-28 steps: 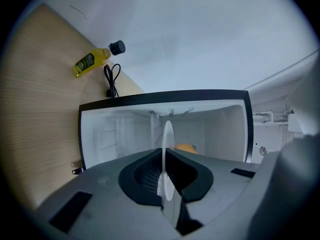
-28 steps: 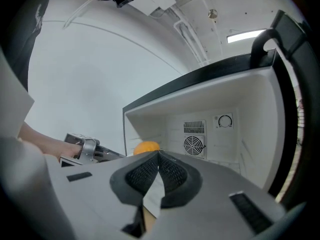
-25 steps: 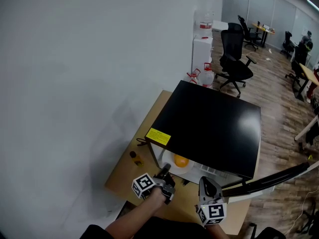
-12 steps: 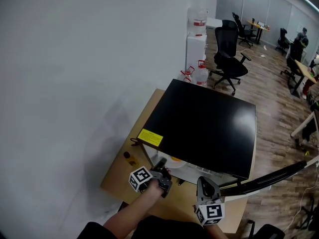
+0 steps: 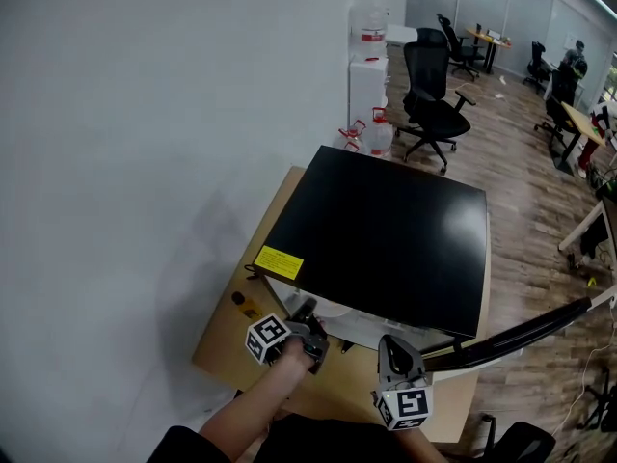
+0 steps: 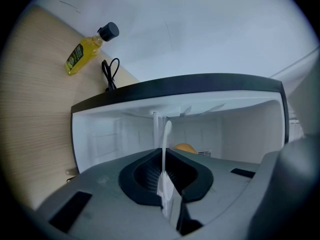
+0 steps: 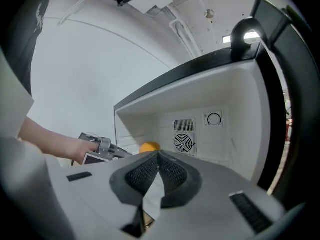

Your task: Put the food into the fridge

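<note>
The left gripper [image 5: 307,313] points into the open front of the fridge [image 5: 386,230], its fingers pressed together on nothing and the forearm stretched over the surface [image 5: 227,340]. The orange [image 6: 185,147] sits deep inside the fridge, beyond those fingers and apart from them. Further right, the right gripper [image 5: 389,345] aims nearly level at the opening, its fingers likewise closed and empty.

This is an open-plan office. Black swivel chairs [image 5: 429,95] stand on a wood-plank floor [image 5: 525,191] at the far right, with desks [image 5: 489,37] beyond. A water dispenser [image 5: 367,85] and spare jugs [image 5: 374,135] stand by the white wall [image 5: 145,114], behind a small fridge [image 5: 386,230].
</note>
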A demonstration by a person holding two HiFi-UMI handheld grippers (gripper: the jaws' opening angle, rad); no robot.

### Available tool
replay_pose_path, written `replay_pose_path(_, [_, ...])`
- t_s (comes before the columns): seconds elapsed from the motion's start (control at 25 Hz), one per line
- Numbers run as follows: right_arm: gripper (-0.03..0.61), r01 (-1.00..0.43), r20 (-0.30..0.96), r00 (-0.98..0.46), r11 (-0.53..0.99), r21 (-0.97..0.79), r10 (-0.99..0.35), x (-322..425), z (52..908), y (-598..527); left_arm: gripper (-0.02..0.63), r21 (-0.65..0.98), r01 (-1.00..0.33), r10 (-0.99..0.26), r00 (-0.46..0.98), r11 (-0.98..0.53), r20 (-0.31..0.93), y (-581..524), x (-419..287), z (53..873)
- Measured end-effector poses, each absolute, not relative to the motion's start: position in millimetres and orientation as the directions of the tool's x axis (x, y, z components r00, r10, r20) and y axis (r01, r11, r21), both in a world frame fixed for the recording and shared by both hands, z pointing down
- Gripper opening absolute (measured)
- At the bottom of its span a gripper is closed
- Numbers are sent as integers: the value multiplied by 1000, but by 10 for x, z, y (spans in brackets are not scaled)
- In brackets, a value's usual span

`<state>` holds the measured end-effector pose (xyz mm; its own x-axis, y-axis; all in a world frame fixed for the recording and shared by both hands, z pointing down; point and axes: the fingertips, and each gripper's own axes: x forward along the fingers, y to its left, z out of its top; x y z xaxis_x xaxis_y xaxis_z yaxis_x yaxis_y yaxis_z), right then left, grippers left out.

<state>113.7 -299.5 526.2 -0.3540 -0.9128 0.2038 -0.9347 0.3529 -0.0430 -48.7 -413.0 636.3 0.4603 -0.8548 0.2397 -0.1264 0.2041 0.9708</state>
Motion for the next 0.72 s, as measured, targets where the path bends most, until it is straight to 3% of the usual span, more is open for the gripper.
replay_pose_path(0.72, [60, -936, 199, -350, 348, -48, -915, 1075, 5220, -2961, 23, 951, -236, -856, 429, 200, 287, -4438, -473, 6215])
